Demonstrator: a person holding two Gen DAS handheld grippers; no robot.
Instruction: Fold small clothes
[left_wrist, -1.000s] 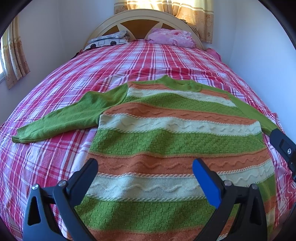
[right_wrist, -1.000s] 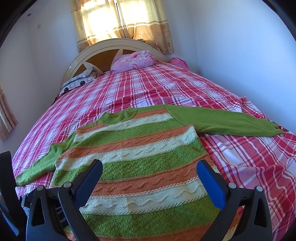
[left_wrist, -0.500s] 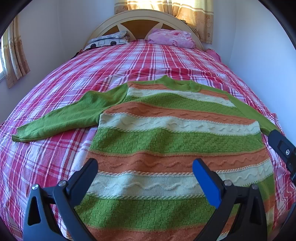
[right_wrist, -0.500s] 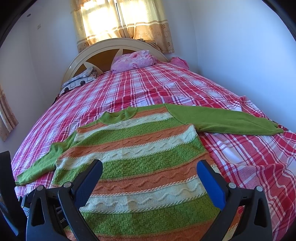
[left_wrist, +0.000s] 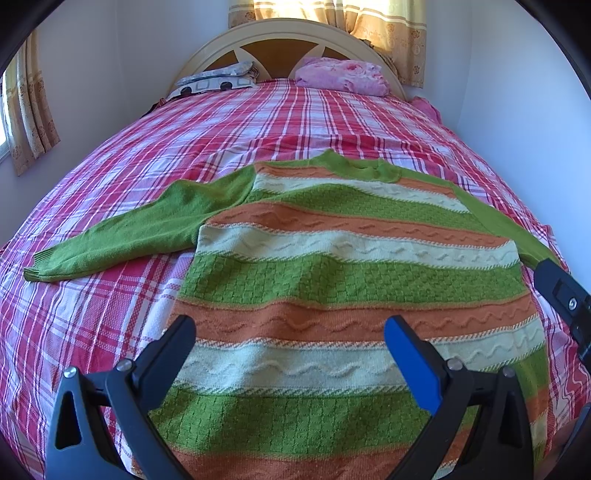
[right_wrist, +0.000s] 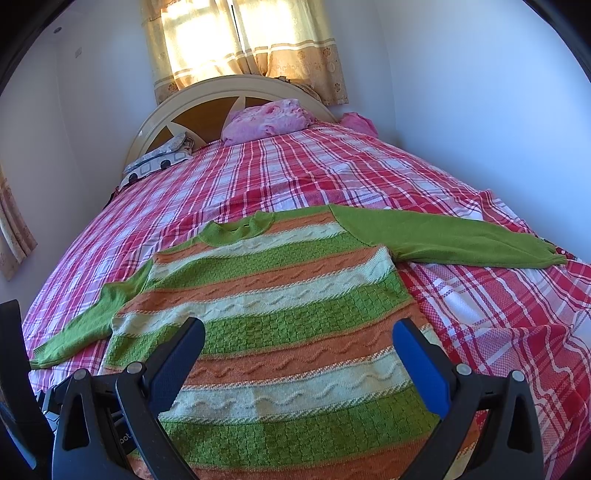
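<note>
A striped sweater (left_wrist: 332, 273) in green, orange and cream lies flat on the bed, neck toward the headboard, both green sleeves spread out sideways. It also shows in the right wrist view (right_wrist: 280, 317). Its left sleeve (left_wrist: 129, 236) reaches toward the bed's left side; its right sleeve (right_wrist: 461, 240) lies toward the wall. My left gripper (left_wrist: 290, 339) is open and empty above the sweater's lower part. My right gripper (right_wrist: 299, 343) is open and empty above the lower hem area. Part of the right gripper shows at the left view's right edge (left_wrist: 565, 299).
The bed has a red plaid sheet (left_wrist: 184, 147). A pink pillow (left_wrist: 340, 75) and a patterned pillow (left_wrist: 214, 79) lie by the headboard (right_wrist: 207, 96). A white wall (right_wrist: 480, 110) runs close along the bed's right side. Curtains hang behind.
Both grippers have shifted very slightly; the sweater sits a touch lower in the left view. Nothing was grasped and the sweater lies as before.
</note>
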